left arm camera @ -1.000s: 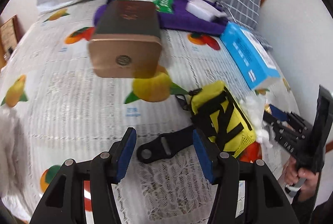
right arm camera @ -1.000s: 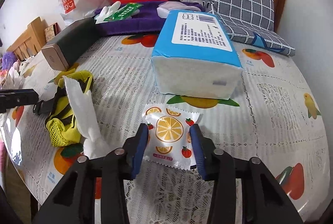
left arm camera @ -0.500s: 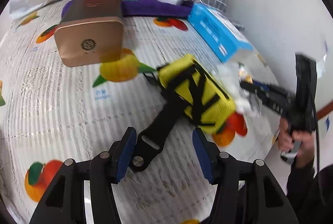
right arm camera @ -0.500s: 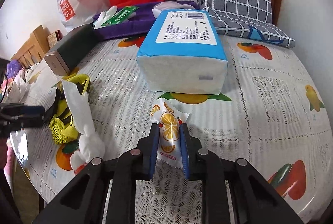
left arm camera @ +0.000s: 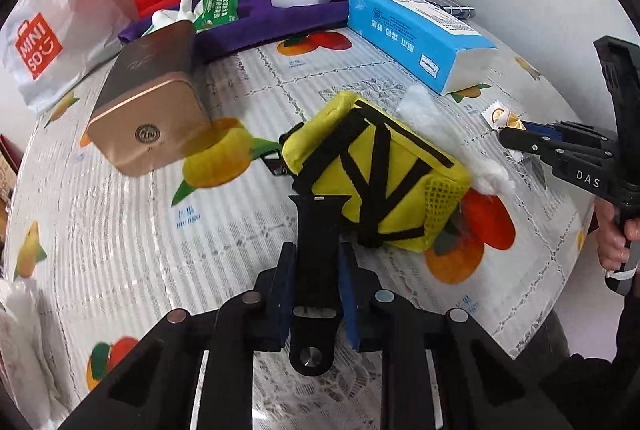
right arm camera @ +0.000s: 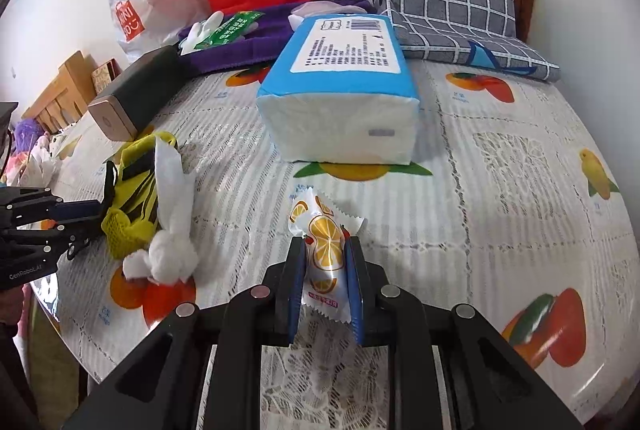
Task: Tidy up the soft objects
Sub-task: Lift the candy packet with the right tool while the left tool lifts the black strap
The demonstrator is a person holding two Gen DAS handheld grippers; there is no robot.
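Black strap (left arm camera: 318, 254) of yellow pouch (left arm camera: 376, 182): pinched lengthwise by just-closed left gripper (left arm camera: 316, 270), pouch lying directly ahead. Orange-print sachet (right arm camera: 325, 250): clamped upright in right gripper (right arm camera: 325, 270).

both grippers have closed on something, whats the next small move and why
Probably lift both a little. The left hand-held gripper, jaws just closed, pinches the black strap of the yellow pouch; the right hand-held gripper squeezes the orange-print sachet. The pouch still lies on the tablecloth.

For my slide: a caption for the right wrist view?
Right hand-held gripper pinches an orange-print sachet above the fruit-print tablecloth.
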